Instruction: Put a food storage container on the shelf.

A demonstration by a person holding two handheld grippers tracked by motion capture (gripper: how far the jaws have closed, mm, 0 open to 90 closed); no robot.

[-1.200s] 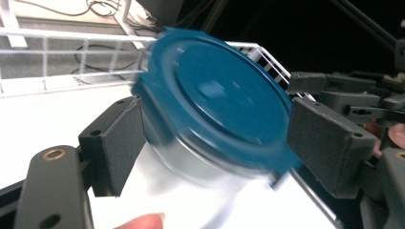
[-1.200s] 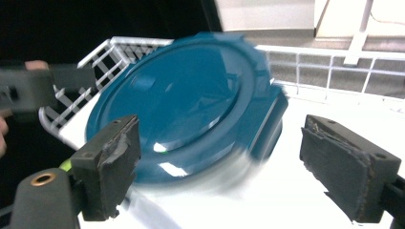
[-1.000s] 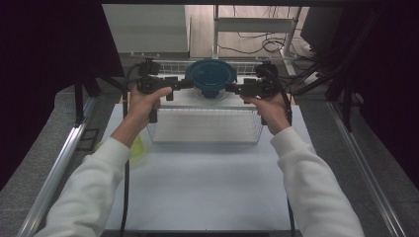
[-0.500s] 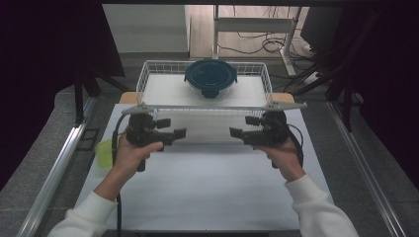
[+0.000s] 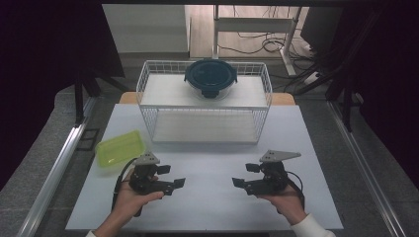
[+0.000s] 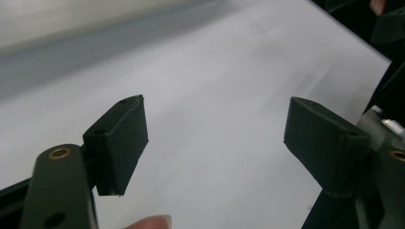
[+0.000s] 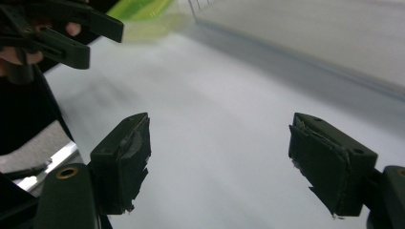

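A round glass container with a dark teal lid [image 5: 211, 78] sits on the top shelf of a white wire rack [image 5: 148, 106] at the back of the table. Both grippers hover low over the near part of the white table, jaws turned toward each other. My left gripper [image 5: 172, 176] [image 6: 215, 126] is open with only bare table between its pads. My right gripper [image 5: 245, 175] [image 7: 219, 143] is also open and empty; its jaws have just been closing a little. In the right gripper view the left gripper [image 7: 71, 33] sits at the top left.
A lime-green plastic box [image 5: 120, 146] [image 7: 143, 9] lies on the table left of the rack. The white table top [image 5: 207, 207] ends just behind the hands. Metal rails [image 5: 59, 168] run along both sides, and dark curtains flank the table.
Both hands have come away from the sides of the round container on the rack, drawing back toward the near edge and down. The container stays on the rack.
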